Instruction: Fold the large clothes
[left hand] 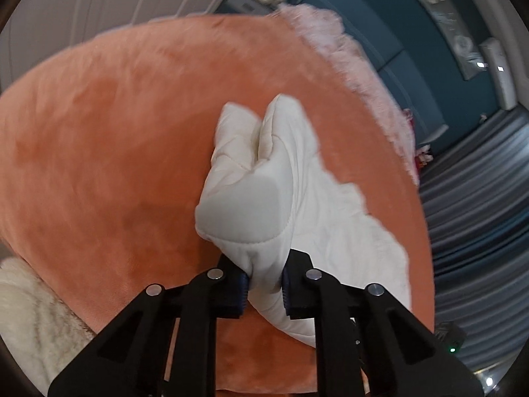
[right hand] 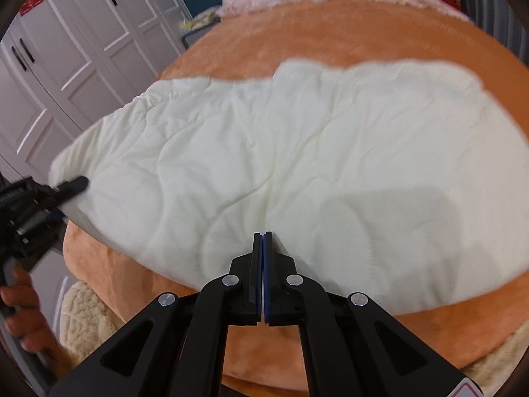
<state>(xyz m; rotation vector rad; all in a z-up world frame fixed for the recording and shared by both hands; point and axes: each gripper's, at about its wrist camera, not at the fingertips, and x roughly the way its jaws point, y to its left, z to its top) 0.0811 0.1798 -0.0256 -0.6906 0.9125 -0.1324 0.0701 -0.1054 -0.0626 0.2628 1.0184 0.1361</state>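
Left wrist view: the left gripper [left hand: 264, 284] is pinching a bunched corner of the white quilted garment [left hand: 281, 178], lifting it off the orange blanket [left hand: 109, 139]. Over on the right wrist view, the right gripper [right hand: 263, 236] is sitting with jaws together at the garment's near edge, with most of it lying spread across the blanket.

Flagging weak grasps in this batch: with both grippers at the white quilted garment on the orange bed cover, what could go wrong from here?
1. The left gripper pinches only a thick bunched corner of the white garment; it could slip out once lifted.
2. The right gripper looks shut right at the garment's near edge, with no cloth clearly caught, so only one side may rise.
3. The fold may drag the orange bed cover.
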